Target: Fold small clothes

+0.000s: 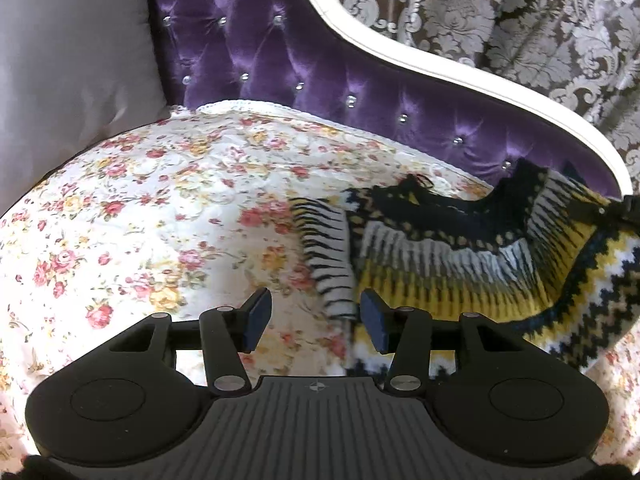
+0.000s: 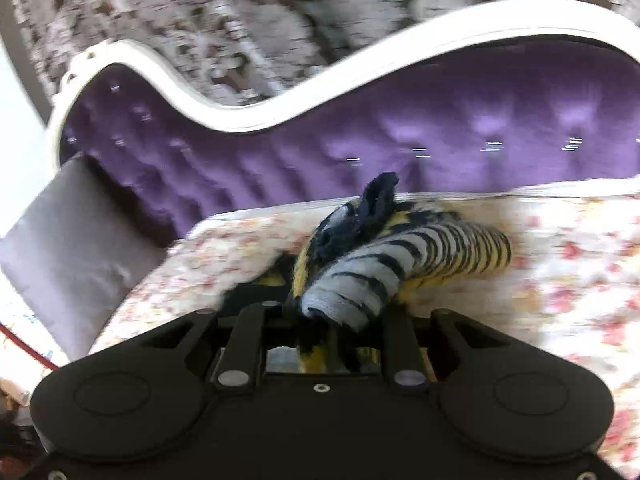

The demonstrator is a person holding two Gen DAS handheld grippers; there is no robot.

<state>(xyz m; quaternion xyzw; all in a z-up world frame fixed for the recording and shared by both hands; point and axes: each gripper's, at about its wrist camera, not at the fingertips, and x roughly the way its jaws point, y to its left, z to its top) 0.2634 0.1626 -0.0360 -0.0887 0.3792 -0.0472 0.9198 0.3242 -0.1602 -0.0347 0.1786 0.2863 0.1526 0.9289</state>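
On the floral quilt [image 1: 168,208] of the purple tufted sofa [image 1: 256,52], the knitted sweater [image 1: 460,256] is lying spread toward the right, one striped sleeve [image 1: 328,256] reaching out just ahead of the left gripper [image 1: 316,322], whose jaws are standing partly open and holding nothing. The right gripper [image 2: 340,316] is gripping a bunched fold of the knit between nearly closed jaws — judging by this, a fold-over is being carried across the garment. Next, the raised cloth is needing a flat landing, the left gripper probably taking the loose sleeve.
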